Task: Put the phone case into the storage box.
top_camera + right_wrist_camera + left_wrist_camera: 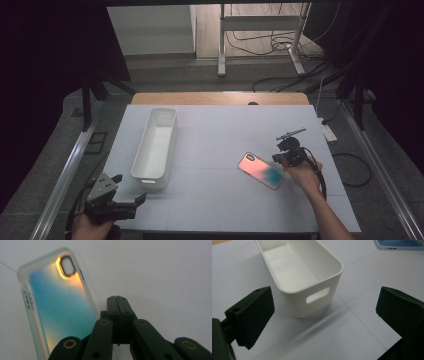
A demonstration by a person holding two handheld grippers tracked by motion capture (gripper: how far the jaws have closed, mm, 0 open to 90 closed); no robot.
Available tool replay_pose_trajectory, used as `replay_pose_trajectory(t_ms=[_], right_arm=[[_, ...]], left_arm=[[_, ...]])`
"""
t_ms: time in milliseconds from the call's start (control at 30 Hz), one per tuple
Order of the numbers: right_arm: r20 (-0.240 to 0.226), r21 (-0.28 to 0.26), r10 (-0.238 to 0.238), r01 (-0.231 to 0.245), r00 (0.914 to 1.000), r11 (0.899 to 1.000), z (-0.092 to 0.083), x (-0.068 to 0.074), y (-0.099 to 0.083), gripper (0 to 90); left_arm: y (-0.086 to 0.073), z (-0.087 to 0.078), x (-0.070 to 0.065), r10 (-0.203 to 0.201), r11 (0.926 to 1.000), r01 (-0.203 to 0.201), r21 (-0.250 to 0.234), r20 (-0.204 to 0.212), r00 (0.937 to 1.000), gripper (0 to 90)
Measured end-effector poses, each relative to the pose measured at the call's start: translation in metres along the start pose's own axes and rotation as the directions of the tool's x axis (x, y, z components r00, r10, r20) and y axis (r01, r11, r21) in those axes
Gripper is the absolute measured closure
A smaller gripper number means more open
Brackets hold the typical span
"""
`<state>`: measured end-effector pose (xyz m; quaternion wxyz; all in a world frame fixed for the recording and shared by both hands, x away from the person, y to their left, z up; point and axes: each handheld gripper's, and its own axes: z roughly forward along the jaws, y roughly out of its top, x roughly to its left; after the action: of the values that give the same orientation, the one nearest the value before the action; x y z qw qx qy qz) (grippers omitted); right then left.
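Note:
An iridescent phone case (261,170) with orange and blue tints lies flat on the white table, right of centre. My right gripper (276,159) sits at the case's right edge. In the right gripper view its jaws (117,298) are pressed together with nothing between them, and the case (57,305) lies just to their left. My left gripper (131,189) rests at the table's near left corner, open. Its jaws (324,297) stand wide apart facing the short end of a white bin (294,302), which is empty. A corner of the case (399,243) lies beyond the bin.
The long white bin (167,145) stands lengthwise on the left half of the table (225,200). A wooden strip (220,98) edges the far side. Cables and a metal stand (260,22) sit on the floor beyond.

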<state>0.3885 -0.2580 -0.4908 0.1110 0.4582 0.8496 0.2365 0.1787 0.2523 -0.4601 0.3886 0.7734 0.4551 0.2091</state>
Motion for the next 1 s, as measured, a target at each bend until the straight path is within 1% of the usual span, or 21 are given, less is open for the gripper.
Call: replay_pose_trajectory(t_ms=[67,100,333,467,533,767,967,1000], right_arm=[[-0.010,0.028,0.011,-0.011,0.9999,1.000,0.000,-0.003,-0.008,89.4],[-0.017,0.037,0.006,-0.006,0.9998,0.999,-0.001,-0.002,-0.011,89.4],[-0.018,0.049,0.007,-0.006,0.9998,0.999,-0.002,0.003,-0.016,89.4],[-0.028,0.052,0.006,-0.005,0.9996,0.999,-0.002,0.007,-0.019,89.4],[-0.034,0.059,-0.003,0.005,0.9994,0.998,-0.002,0.010,-0.020,89.4],[-0.036,0.053,-0.008,0.010,0.9993,0.999,-0.003,0.014,-0.020,89.4],[-0.034,0.052,-0.015,0.017,0.9993,0.999,-0.003,0.015,-0.019,89.4],[-0.030,0.041,-0.014,0.015,0.9994,0.999,-0.005,0.015,-0.018,89.4]], left_arm=[[0.000,0.000,0.000,0.002,1.0000,-0.002,0.000,0.000,1.0000,2.9],[0.000,0.000,0.000,0.002,1.0000,-0.002,0.000,-0.001,1.0000,2.8],[0.000,0.000,0.000,0.004,1.0000,-0.004,-0.004,0.001,1.0000,2.8],[0.000,0.000,0.000,0.003,1.0000,-0.003,-0.001,0.001,1.0000,2.8],[0.000,0.000,0.000,0.005,1.0000,-0.005,-0.001,0.001,1.0000,2.8],[0.000,0.000,0.000,0.001,1.0000,-0.001,-0.001,0.002,1.0000,2.8],[0.000,0.000,0.000,0.004,1.0000,-0.004,0.000,0.001,1.0000,2.8],[0.000,0.000,0.000,0.003,1.0000,-0.003,-0.001,0.001,1.0000,2.8]])
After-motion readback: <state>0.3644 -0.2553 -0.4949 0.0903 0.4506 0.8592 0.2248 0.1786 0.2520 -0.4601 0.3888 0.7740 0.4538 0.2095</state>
